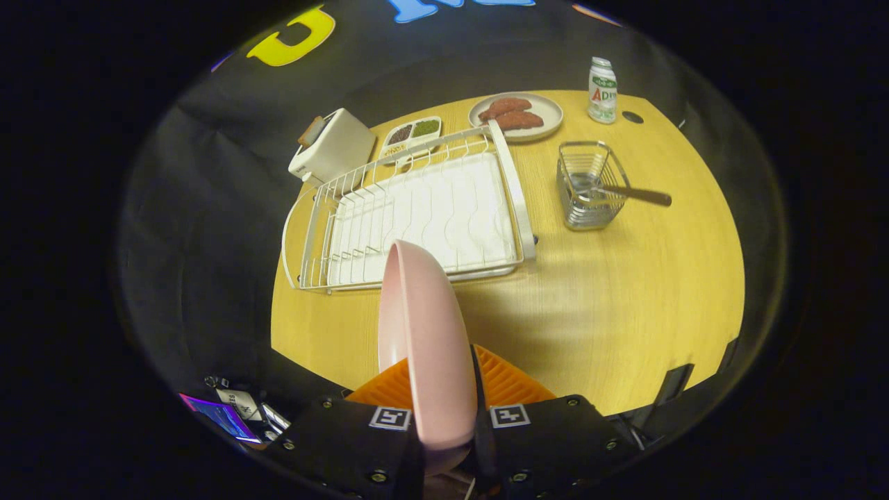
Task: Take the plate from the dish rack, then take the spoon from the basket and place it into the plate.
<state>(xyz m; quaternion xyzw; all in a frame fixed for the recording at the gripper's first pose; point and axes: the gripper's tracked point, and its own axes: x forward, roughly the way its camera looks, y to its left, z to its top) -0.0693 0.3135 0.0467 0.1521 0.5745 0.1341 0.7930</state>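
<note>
Two fingers of the gripper (443, 417) clamp the pink plate (424, 340) by its near rim, one on each face, so the plate stands on edge and rises ahead of them, above the near part of the table (625, 312). The plate is out of the dish rack (417, 215), which lies empty just beyond it on the left.

The hold looks narrow: only the rim sits between the fingers, and most of the plate's weight hangs ahead of the grip. A quick swing or tilt could let it pivot or slip through and drop onto the table. Setting it down edge-first could also leave it rolling, or knock it against the rack's near rail.

The gripper seems held high and pitched downward, looking across the table from its near edge, with the fingers side by side.

The spoon (628, 192) is still in the wire basket (587, 184), far right, its handle leaning out over the right side. Where the plate lands matters: too near the basket, and the later reach could tip that light basket
</note>
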